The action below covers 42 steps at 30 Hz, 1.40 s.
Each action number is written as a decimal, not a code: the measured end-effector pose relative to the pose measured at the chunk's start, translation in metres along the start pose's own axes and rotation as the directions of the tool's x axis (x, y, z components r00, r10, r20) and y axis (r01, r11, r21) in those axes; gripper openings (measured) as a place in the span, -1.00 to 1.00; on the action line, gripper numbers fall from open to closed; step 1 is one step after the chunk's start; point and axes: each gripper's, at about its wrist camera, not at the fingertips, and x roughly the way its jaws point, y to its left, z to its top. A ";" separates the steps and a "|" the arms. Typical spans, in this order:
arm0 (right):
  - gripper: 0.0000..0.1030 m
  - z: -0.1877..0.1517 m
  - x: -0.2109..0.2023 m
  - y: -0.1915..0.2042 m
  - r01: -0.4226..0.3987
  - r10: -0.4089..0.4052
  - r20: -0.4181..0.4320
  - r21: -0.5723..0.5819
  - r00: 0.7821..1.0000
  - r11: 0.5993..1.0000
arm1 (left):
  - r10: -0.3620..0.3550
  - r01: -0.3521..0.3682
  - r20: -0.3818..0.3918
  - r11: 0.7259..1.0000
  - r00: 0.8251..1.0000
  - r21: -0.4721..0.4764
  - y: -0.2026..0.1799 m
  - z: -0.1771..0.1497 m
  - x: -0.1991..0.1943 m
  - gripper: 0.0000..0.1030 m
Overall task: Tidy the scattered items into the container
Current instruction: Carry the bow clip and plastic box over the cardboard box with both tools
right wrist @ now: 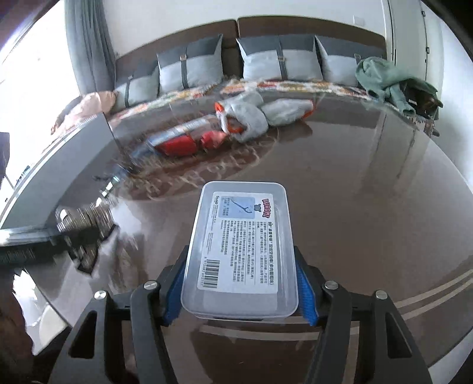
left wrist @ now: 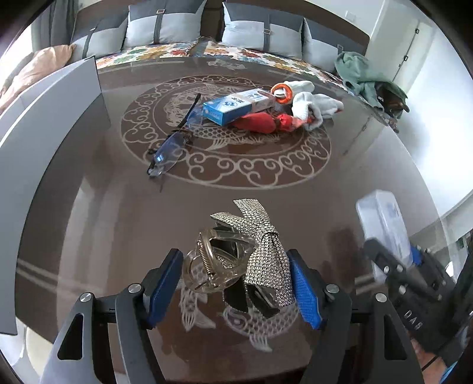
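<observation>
My left gripper is shut on a clear hair clip with a rhinestone bow; both blue pads press its sides just above the brown table. In my right gripper, shut, sits a clear plastic box with a printed label, lifted off the table. That box shows blurred at the right of the left wrist view. The grey container stands at the table's left edge. Glasses, a blue carton, a red pouch, white gloves and an orange ring lie farther back.
A sofa with grey cushions and a floral cover runs behind the table. A green garment lies at its right end. The hair clip appears blurred at the left in the right wrist view, near the container's wall.
</observation>
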 end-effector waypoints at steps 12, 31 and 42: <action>0.21 0.010 -0.020 0.033 -0.060 0.060 0.002 0.014 0.998 0.998 | -0.003 0.006 0.069 0.999 0.998 -0.037 0.023 -0.006 -0.030 0.34; 0.21 0.086 -0.009 0.181 -0.263 0.269 0.001 -0.204 0.963 0.943 | 0.081 -0.007 0.243 0.957 0.967 -0.290 0.140 0.027 -0.136 0.34; 0.21 0.173 0.038 0.410 -0.444 0.477 -0.047 -0.455 0.878 0.772 | 0.303 -0.130 0.221 0.813 0.927 -0.568 0.351 0.066 -0.170 0.34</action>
